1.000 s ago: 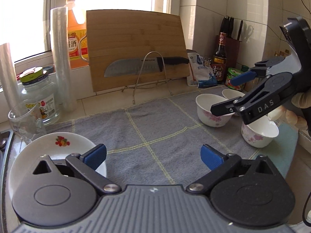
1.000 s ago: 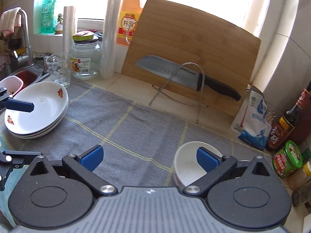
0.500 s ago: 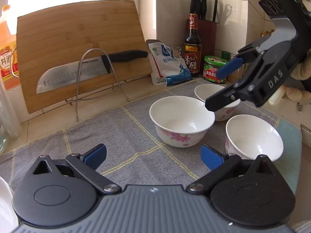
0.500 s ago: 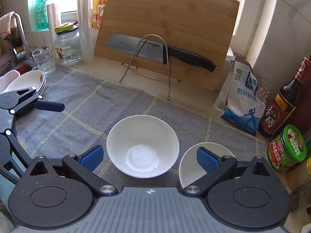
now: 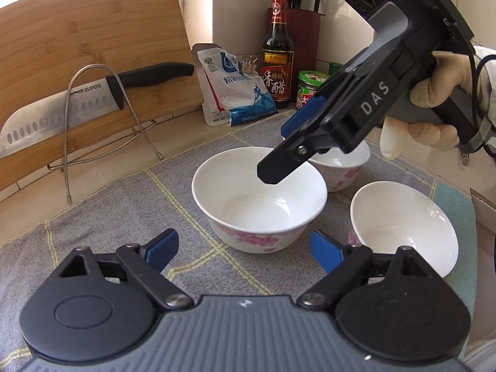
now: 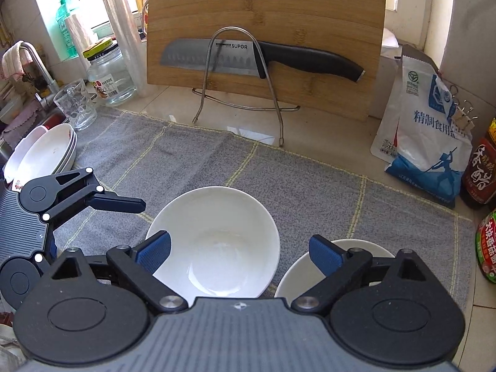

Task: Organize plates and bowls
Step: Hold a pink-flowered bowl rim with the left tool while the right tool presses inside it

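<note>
Three white bowls with pink flowers stand on the grey cloth (image 5: 117, 210). The biggest bowl (image 5: 259, 200) is in the middle, a second bowl (image 5: 403, 232) at the right, a third bowl (image 5: 341, 167) behind. My left gripper (image 5: 243, 248) is open and empty just in front of the big bowl. My right gripper (image 6: 240, 252) is open and empty above the big bowl (image 6: 217, 241), over its near rim; it also shows in the left wrist view (image 5: 279, 152). A stack of white plates (image 6: 43, 152) sits at the far left.
A bamboo cutting board (image 6: 263, 31) leans on the wall with a knife (image 6: 254, 57) on a wire stand. A salt bag (image 6: 424, 142), vinegar bottle (image 5: 277, 62) and green-lidded jar (image 5: 310, 88) stand right. A glass jar (image 6: 108, 74), a glass cup (image 6: 76, 105) and the sink are left.
Both grippers have moved in on the bowls. The left swung right, away from the plates, up to the big bowl. The right came down over that bowl. Both stayed open.
</note>
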